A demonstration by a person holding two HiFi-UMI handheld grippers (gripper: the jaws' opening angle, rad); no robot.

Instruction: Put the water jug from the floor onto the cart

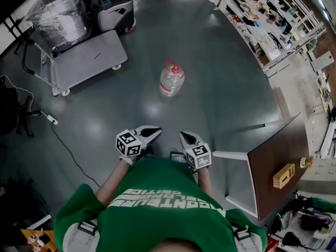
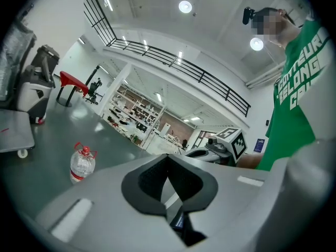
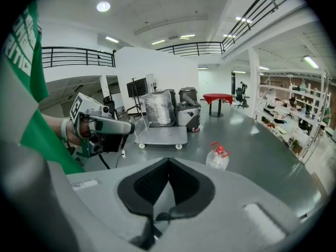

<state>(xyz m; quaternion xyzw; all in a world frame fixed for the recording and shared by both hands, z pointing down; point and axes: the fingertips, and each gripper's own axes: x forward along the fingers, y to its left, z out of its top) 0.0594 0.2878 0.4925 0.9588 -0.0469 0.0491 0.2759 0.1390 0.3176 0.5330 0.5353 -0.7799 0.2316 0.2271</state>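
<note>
While on floor (image 1: 220, 93), water jug (image 1: 171, 81) upright.

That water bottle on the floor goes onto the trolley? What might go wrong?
The water jug looks round and smooth, with only a thin red handle, so it could slip from the left gripper or right gripper. The cart stands on wheels and may roll when loaded; a wrapped bundle fills one end. A power strip with its cable lies on the floor near it: a possible trip.
</note>
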